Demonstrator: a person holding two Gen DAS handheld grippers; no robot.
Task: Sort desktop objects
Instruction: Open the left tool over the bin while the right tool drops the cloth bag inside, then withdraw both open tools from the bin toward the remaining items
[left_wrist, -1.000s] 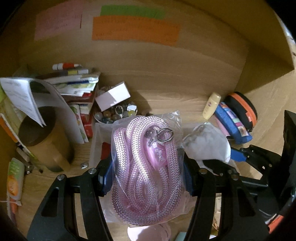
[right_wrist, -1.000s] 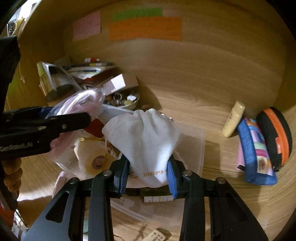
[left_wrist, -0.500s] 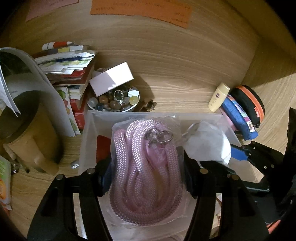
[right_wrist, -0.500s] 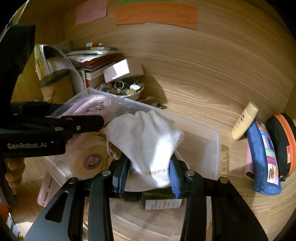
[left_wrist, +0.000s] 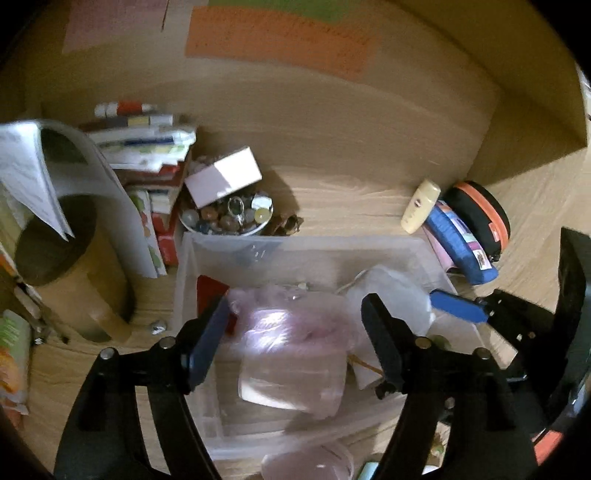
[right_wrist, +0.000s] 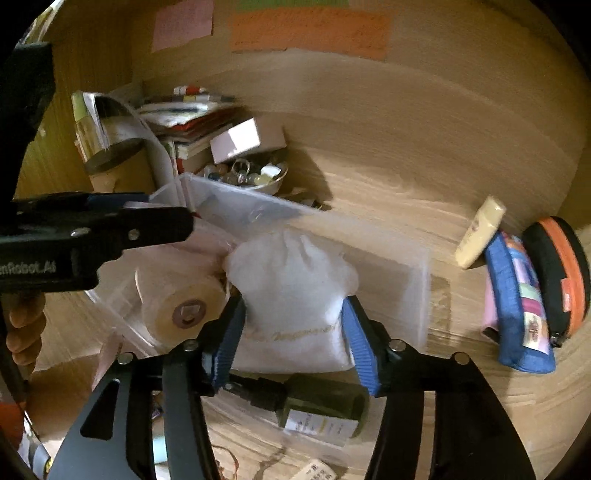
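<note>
A clear plastic bin (left_wrist: 306, 245) sits on the wooden desk; it also shows in the right wrist view (right_wrist: 421, 273). My left gripper (left_wrist: 295, 325) is open above it, and the bagged pink rope (left_wrist: 291, 332) lies blurred in the bin between the spread fingers. My right gripper (right_wrist: 291, 332) is shut on a white drawstring pouch (right_wrist: 291, 291) and holds it over the bin, beside a roll of tape (right_wrist: 184, 306). The pouch also shows in the left wrist view (left_wrist: 391, 291).
A bowl of trinkets (left_wrist: 229, 218) with a white box (left_wrist: 221, 175), a stack of books (left_wrist: 147, 147) and a brown cup (left_wrist: 70, 269) stand left of the bin. A cream tube (right_wrist: 480, 232), blue pouch (right_wrist: 521, 302) and black-orange case (right_wrist: 561, 273) lie right. A dark bottle (right_wrist: 317, 410) lies near.
My left gripper has opened and the bagged pink rope has dropped into the bin. My right gripper still grips the white pouch over the bin.
</note>
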